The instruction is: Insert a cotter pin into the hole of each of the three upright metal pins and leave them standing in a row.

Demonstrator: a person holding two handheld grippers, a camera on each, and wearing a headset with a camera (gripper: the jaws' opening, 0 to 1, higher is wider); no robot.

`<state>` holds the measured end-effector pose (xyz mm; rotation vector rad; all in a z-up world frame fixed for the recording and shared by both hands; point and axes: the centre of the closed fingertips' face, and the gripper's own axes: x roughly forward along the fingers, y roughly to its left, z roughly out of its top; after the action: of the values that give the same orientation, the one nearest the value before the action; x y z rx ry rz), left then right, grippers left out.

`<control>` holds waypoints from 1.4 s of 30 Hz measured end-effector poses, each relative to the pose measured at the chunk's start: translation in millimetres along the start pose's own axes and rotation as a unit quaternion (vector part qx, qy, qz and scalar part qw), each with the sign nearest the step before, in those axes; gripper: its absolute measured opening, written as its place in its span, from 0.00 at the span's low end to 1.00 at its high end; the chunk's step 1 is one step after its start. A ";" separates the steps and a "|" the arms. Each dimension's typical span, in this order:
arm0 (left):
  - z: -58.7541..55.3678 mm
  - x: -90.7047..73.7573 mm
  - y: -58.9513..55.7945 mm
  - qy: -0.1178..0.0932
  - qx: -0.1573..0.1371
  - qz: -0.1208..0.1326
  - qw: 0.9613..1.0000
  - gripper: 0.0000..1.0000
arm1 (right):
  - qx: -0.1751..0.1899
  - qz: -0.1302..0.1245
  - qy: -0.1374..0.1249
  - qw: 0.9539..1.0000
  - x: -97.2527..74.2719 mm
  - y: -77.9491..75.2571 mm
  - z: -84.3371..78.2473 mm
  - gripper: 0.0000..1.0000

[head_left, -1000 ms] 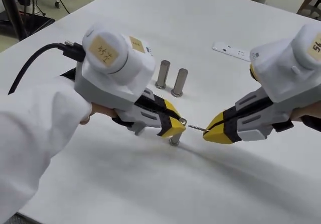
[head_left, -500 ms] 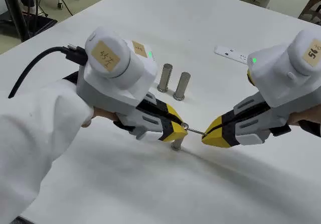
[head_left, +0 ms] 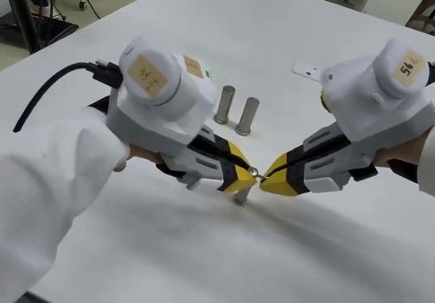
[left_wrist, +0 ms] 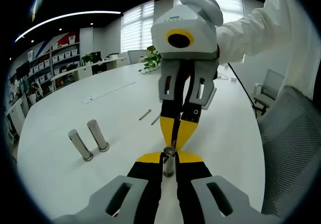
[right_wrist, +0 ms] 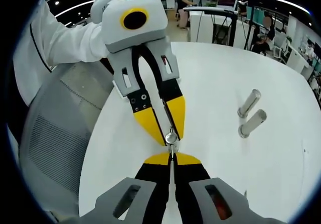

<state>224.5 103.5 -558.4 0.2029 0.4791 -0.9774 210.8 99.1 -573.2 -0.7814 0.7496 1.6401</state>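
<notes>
Upright grey metal pin (left_wrist: 168, 164) was pinched by left hand-held gripper (head_left: 243, 177), thin cotter pin (right_wrist: 171, 154) was clamped by right hand-held gripper (head_left: 268, 175)

Yellow-tipped black fingers (head_left: 234, 172), silver pins (head_left: 249, 116), white table (head_left: 204, 248)

right claw (right_wrist: 171, 157) holds cotter pin (right_wrist: 171, 149) against the metal pin (right_wrist: 171, 137).

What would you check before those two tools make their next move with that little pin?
1. Left gripper shut on the held metal pin, pin upright: ok.
2. Right gripper shut on the cotter pin: ok.
3. Cotter pin through the held pin's hole: cannot tell.
4. Two other pins standing apart from both grippers: ok.
5. Spare cotter pins lying on the table: ok.
</notes>
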 end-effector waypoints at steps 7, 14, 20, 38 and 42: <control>-0.3 0.1 -0.4 -0.001 0.002 -0.001 1.000 0.06 | 0.001 -0.004 -0.007 1.000 0.3 -2.4 1.3 0.00; 0.1 0.6 -1.7 -0.002 0.003 -0.003 1.000 0.06 | 0.009 -0.024 0.005 1.000 -6.6 -8.9 -8.3 0.14; 0.2 1.0 -2.5 0.001 0.009 -0.002 1.000 0.06 | 0.018 -0.022 -0.013 1.000 -17.4 -10.5 -5.8 0.05; -0.5 0.5 -2.6 0.001 0.006 -0.003 1.000 0.06 | 0.016 -0.009 -0.022 1.000 -10.8 -1.8 4.1 0.00; -0.5 0.5 -2.6 0.002 0.005 -0.003 1.000 0.06 | 0.005 -0.011 -0.017 1.000 -8.5 -1.0 6.1 0.00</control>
<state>222.4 101.8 -559.0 0.2129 0.4778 -0.9853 212.5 99.4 -562.9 -0.7498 0.7224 1.6258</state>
